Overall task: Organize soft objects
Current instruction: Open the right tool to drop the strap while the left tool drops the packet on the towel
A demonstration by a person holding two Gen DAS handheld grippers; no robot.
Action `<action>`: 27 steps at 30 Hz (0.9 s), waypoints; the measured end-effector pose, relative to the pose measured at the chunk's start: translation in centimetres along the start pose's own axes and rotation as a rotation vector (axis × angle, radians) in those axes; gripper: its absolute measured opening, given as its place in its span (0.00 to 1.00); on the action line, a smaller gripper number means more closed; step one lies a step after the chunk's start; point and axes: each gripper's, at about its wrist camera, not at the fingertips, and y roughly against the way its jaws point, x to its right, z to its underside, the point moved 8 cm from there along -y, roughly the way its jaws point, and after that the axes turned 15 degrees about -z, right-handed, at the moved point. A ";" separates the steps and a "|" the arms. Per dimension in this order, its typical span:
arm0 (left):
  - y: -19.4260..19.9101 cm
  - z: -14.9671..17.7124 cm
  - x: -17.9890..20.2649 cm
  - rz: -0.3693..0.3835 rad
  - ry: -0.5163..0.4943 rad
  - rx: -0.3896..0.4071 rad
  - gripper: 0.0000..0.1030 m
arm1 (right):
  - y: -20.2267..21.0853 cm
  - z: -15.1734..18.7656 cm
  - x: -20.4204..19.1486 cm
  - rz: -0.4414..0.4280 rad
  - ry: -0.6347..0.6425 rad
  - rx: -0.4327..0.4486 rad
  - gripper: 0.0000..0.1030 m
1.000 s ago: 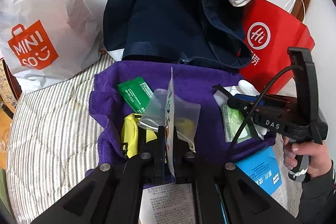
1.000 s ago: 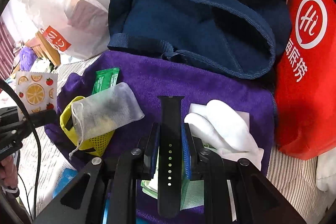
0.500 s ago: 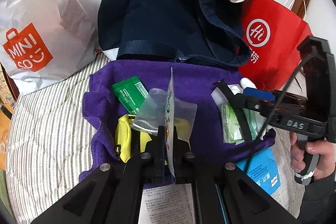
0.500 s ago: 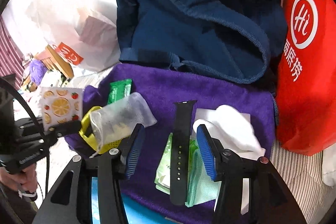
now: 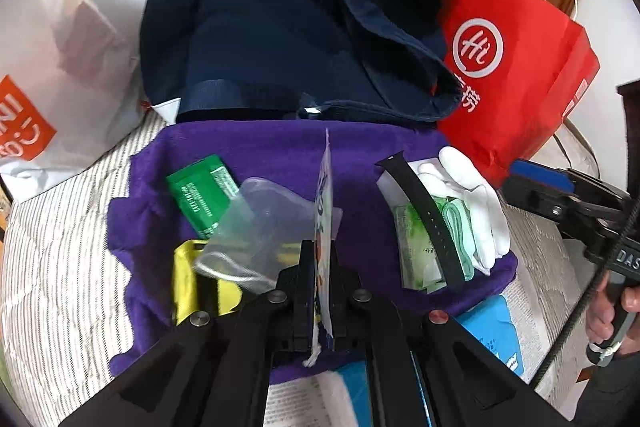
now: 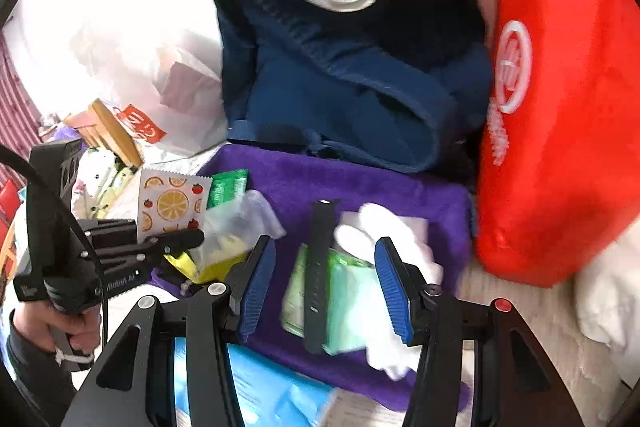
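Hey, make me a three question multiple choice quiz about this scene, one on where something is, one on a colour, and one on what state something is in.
1. Where does the black watch strap lie?
A. Inside the red bag
B. On the green packets on the purple towel
C. Between the left tongs

2. What colour is the towel under the small items?
A. Purple
B. Grey
C. Orange

3. What state are the right tongs in?
A. Shut on the white glove
B. Shut on the strap
C. Open, holding nothing

Answers:
1 B: the strap rests across the green packets on the towel.
2 A: the cloth is plainly purple.
3 C: the blue pads stand apart above the strap, touching nothing.
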 end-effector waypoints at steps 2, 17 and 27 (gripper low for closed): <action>-0.5 -0.1 0.4 -0.001 -0.005 -0.007 0.04 | 0.7 0.7 0.7 0.027 -0.007 -0.005 0.50; -4.2 -0.2 1.4 -0.034 -0.026 -0.084 0.05 | 3.4 4.3 2.0 0.056 -0.050 -0.008 0.50; -5.9 -0.2 2.2 -0.049 -0.046 -0.111 0.05 | 3.7 5.2 1.3 0.038 -0.066 -0.007 0.50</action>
